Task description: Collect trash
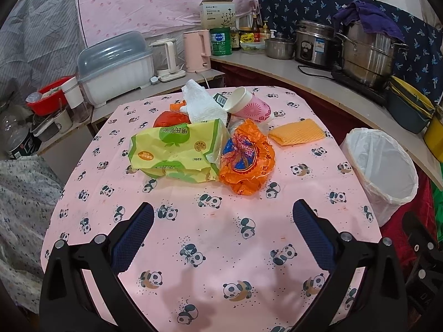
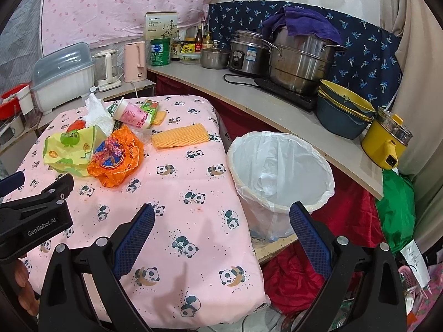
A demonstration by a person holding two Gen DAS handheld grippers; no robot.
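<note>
The trash lay heaped on the pink panda-print bench (image 1: 216,249): a yellow-green wrapper (image 1: 174,152) with an orange plastic bag (image 1: 246,157) touching its side, and beyond those, farther from the claws, a wad of white tissue (image 1: 202,102), a tipped paper cup (image 1: 249,105) and an orange mesh pad (image 1: 297,131). The white-lined bin (image 1: 384,166) stood off the bench edge, on the orange bag's side of the heap. To my eye nothing was picked up yet, so the step in hand was the first grab. I would take the orange bag, nearest the bin, pinching a raised fold rather than pressing flat, since thin film slips and could drag the wrapper along. The left claw (image 1: 223,221) hung over bare cloth short of the heap, spread wide, holding and touching nothing. The right claw (image 2: 221,227) was likewise gaping and empty, straddling the bench edge beside the bin (image 2: 282,166), well placed to carry across.
</note>
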